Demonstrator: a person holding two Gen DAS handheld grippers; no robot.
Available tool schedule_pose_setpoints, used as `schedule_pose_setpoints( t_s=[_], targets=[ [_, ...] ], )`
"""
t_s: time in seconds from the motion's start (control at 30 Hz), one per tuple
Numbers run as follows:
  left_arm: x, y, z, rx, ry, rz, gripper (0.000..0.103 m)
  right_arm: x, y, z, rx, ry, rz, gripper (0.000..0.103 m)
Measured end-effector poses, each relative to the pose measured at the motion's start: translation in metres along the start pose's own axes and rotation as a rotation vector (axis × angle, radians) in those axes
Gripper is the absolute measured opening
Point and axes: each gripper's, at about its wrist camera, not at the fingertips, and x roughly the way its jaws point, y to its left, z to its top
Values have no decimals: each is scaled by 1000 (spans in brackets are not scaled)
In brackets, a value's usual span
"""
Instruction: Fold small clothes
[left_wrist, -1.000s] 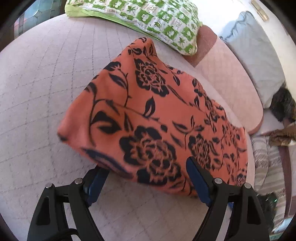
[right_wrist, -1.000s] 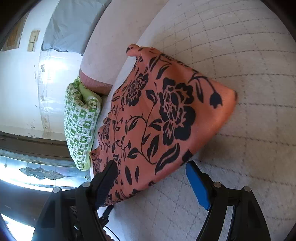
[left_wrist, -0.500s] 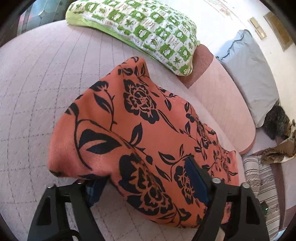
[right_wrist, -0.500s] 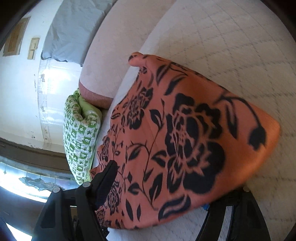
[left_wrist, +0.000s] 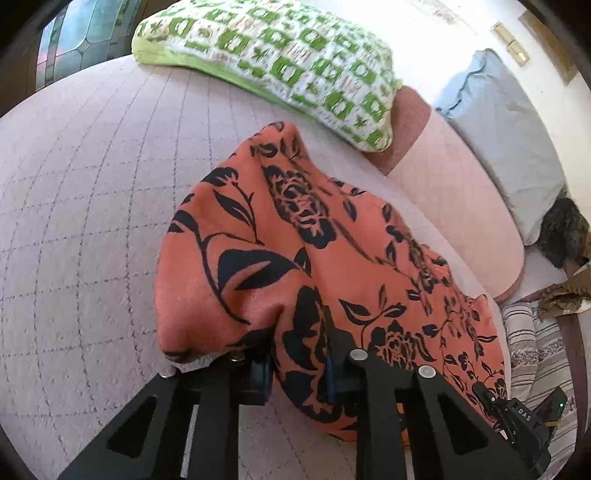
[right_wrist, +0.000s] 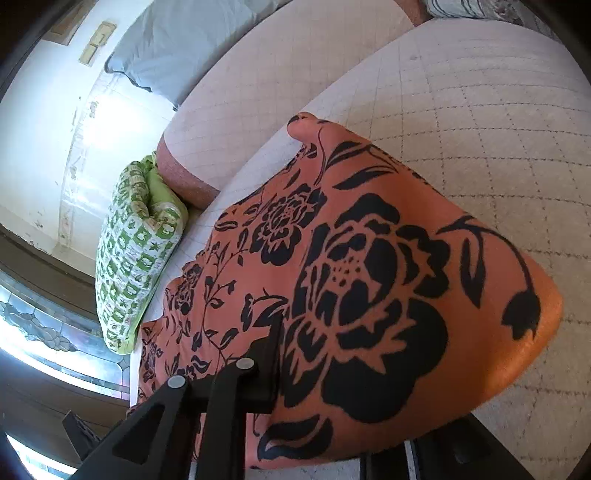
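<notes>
The orange cloth (left_wrist: 295, 258) with its black flower print lies across the quilted pale bedcover (left_wrist: 92, 221), filling the middle of both views and running toward the lower right of the left wrist view. In the right wrist view the same orange cloth (right_wrist: 369, 277) spreads from the centre to the lower right.

Both tongs have just been closing, each with cloth between its fingers. The left gripper (left_wrist: 299, 365), at the bottom centre of its view, is pressed together on a bunched edge of the cloth, and the fabric puckers into a ridge where the fingers bite. The right gripper (right_wrist: 314, 387), at the bottom of its view, is half buried: one finger shows, the other is under the cloth, which drapes over it. It looks pinched onto the near edge too.

The cloth looks soft, thin and light. It sags and creases under its own weight and holds no shape, so it will likely trail and droop between the two holds. The weave seems matte rather than slick, so a pinch ought to hold, though a thin layer can slide out if pulled hard. The sensible holds are the two near corners or the hem, kept apart so the edge stays taut.

A green and white checked pillow (left_wrist: 280, 62) sits at the upper centre of the left view, and a pale blue pillow (left_wrist: 506, 122) lies at the upper right.
</notes>
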Motion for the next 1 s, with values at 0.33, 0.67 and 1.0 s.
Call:
schedule_pose_setpoints(
  t_s=[0.33, 0.67, 1.0],
  targets=[
    [-36, 0, 0, 26, -59, -40, 17, -36, 44, -19, -287, -127, -98, 17],
    [-89, 5, -57, 92, -12, -25, 17, -89, 20, -57, -213, -55, -74, 17],
    [-122, 22, -101, 117, 121, 23, 23, -99, -62, -80, 156, 195, -32, 34]
  ],
)
